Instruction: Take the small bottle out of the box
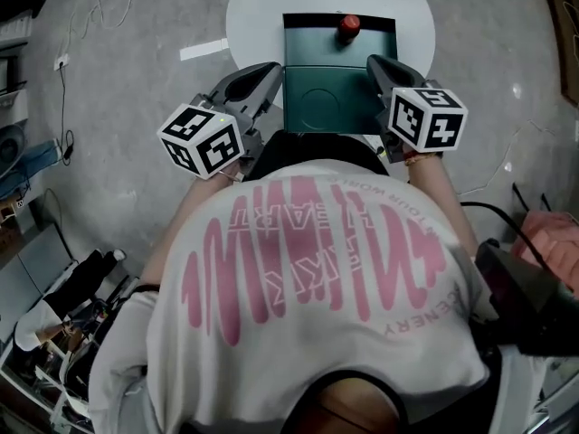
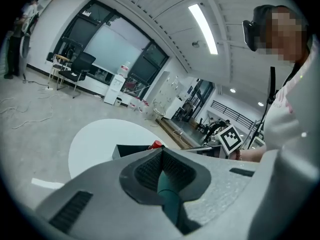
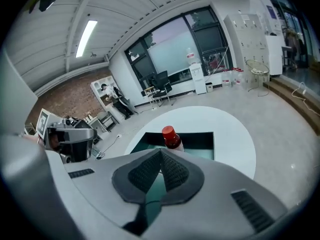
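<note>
A small bottle (image 1: 349, 27) with a red cap stands upright in the far right corner of a dark green open box (image 1: 330, 93) on a round white table (image 1: 258, 7). My left gripper (image 1: 271, 70) hovers by the box's left side, jaws shut and empty. My right gripper (image 1: 378, 64) hovers by the box's right side, its jaws also together with nothing held. In the right gripper view the bottle (image 3: 171, 136) rises just beyond the gripper (image 3: 161, 153), inside the box (image 3: 200, 141). In the left gripper view only the red cap (image 2: 156, 145) shows past the gripper (image 2: 161, 153).
A person's back in a white shirt (image 1: 317, 287) fills the lower head view. A white tape strip (image 1: 204, 50) and cables (image 1: 63, 107) lie on the grey floor. Shelves and clutter stand at the left (image 1: 36, 333), dark equipment at the right (image 1: 525, 297).
</note>
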Tool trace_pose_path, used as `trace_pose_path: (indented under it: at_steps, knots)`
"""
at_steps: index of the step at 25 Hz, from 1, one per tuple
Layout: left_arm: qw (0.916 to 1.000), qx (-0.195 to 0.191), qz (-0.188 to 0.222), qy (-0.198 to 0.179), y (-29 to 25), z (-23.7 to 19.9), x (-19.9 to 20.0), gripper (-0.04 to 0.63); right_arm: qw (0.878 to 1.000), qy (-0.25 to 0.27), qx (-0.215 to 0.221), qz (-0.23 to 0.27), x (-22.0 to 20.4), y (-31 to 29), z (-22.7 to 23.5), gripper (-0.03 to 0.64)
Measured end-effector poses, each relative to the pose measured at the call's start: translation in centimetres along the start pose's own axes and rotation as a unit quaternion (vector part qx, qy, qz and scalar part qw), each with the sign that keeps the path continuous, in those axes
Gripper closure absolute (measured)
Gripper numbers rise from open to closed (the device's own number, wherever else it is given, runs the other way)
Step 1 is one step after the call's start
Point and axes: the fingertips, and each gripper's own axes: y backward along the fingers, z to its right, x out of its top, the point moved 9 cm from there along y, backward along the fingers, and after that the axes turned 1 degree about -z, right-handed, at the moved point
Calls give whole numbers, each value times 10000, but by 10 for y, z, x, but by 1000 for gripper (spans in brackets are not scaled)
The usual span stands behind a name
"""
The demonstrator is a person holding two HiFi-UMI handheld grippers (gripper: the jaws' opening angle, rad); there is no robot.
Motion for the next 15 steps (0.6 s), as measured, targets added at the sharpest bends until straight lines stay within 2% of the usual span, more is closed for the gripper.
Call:
trace_pose_path:
  at_steps: [3, 7, 11, 15]
  knots:
    - [9997, -237, -65, 88, -23, -6, -1, 588, 9999, -87, 82, -2, 4, -11, 15, 612]
    - [9992, -337, -214, 91, -58, -15, -1, 588, 9996, 235, 18, -127, 6, -23, 36, 612]
    - [9982, -311, -497, -80, -81, -19, 8, 588, 9999, -14, -10, -137, 8, -23, 50, 612]
    - [9963, -483, -701, -109, -104, -26, 14, 586, 9998, -166, -119, -89, 10, -25, 64, 612]
